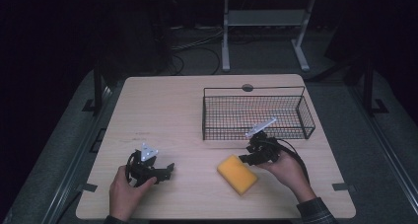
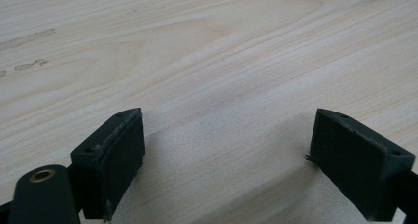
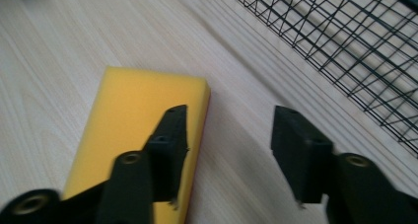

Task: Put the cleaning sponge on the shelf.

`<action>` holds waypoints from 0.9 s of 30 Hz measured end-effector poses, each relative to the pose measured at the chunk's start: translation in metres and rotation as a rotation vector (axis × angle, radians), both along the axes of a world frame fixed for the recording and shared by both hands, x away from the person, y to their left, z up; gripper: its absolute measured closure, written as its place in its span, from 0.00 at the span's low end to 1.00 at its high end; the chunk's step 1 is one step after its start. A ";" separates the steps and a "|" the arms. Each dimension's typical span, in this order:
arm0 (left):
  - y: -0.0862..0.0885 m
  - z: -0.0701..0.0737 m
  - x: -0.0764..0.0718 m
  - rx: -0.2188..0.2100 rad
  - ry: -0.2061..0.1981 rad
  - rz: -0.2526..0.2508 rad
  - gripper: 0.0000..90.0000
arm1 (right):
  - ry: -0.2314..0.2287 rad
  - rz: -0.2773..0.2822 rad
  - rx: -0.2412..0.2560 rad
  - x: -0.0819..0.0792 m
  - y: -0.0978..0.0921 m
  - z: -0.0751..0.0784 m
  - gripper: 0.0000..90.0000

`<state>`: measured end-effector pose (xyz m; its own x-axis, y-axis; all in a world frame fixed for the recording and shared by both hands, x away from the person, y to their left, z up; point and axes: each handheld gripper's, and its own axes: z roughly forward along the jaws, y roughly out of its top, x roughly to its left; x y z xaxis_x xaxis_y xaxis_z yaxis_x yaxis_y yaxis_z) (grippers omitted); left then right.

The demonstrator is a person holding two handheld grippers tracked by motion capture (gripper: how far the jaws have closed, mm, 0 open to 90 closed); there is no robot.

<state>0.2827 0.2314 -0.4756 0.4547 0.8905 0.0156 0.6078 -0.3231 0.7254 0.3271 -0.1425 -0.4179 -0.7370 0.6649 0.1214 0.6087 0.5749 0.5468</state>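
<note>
A yellow sponge point(image 1: 237, 173) lies flat on the wooden table point(image 1: 167, 110), near the front and right of centre. My right gripper point(image 1: 245, 159) hovers at the sponge's right end, open, with nothing between its jaws. In the right gripper view point(image 3: 229, 123) one jaw hangs over the sponge point(image 3: 133, 115) and the other over bare wood beside it. My left gripper point(image 1: 170, 169) rests low at the front left, open and empty. In the left gripper view point(image 2: 226, 135) there is bare table between the jaws.
A black wire basket point(image 1: 256, 113) stands at the back right of the table, just beyond my right gripper; its mesh wall point(image 3: 345, 41) runs along the top right of the right gripper view. A table frame stands on the floor behind.
</note>
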 end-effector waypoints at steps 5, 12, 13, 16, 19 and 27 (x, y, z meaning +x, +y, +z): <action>0.000 0.000 0.000 -0.002 -0.001 0.001 0.14 | 0.018 -0.011 -0.019 -0.006 0.000 0.006 0.32; 0.000 0.000 0.000 -0.005 0.000 0.004 0.14 | 0.059 -0.016 -0.062 -0.013 0.008 0.007 0.16; 0.000 0.000 0.000 -0.005 0.000 0.004 0.14 | 0.065 -0.015 -0.063 -0.014 0.010 0.007 0.15; 0.000 0.000 0.000 -0.005 0.000 0.004 0.14 | 0.074 -0.012 -0.068 -0.016 0.012 0.006 0.13; 0.000 0.000 0.000 -0.005 0.000 0.004 0.14 | 0.088 -0.012 -0.078 -0.017 0.015 0.006 0.06; 0.000 0.000 0.000 -0.005 0.000 0.004 0.14 | 0.103 0.007 -0.097 -0.021 0.026 0.002 0.03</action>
